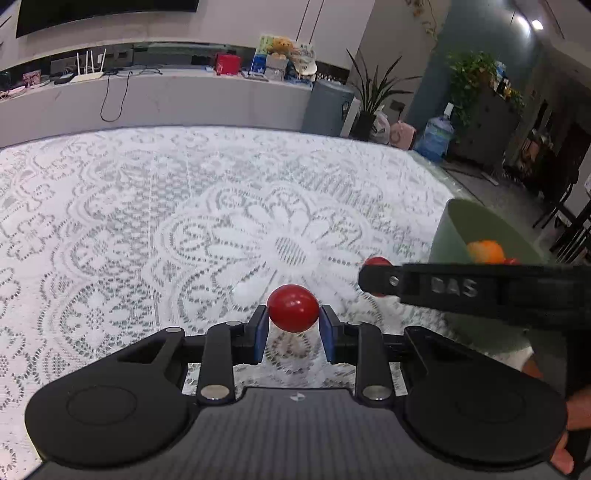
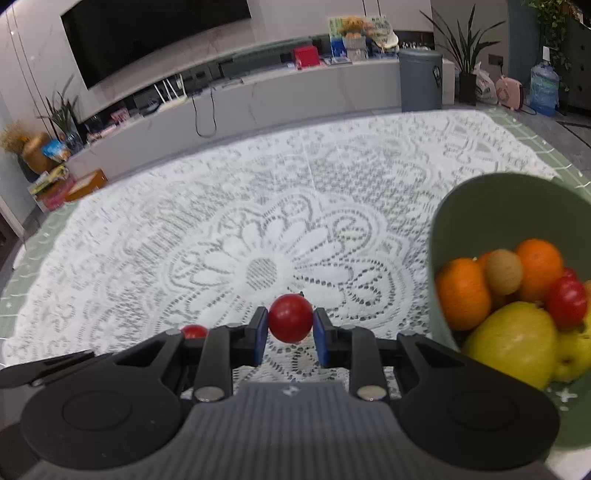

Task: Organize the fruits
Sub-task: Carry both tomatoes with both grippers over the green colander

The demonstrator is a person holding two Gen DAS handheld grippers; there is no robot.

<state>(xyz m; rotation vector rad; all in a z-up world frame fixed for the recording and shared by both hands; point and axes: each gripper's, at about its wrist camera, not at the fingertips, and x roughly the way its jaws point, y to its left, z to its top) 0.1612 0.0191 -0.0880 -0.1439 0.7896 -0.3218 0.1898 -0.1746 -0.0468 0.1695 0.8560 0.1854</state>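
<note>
a white lace cloth [image 2: 258,206] with a big flower pattern covers the table, and a pale green checked underlay shows at its edges. the left gripper [image 1: 293,325] pinches a red cherry tomato [image 1: 293,308] between its blue pads, just above the lace. the right gripper [image 2: 290,330] is pressed on a second red tomato [image 2: 290,317] in the same way; in the left wrist view this gripper reaches in from the right, with its tomato peeking out at the tip. the two grippers sit close beside each other. a green bowl [image 2: 491,206] stands to the right on the table, holding oranges [image 2: 461,293], a brown kiwi [image 2: 504,271], yellow-green apples [image 2: 513,341] and more small red tomatoes. beyond the table runs a long low white media shelf [image 2: 258,96] with a wifi router, a red box and a plush toy, under a dark wall television [image 2: 155,33]. a grey bin [image 2: 421,79], potted plants, a pink pig-shaped object and a blue water jug stand at the right of the room.
</note>
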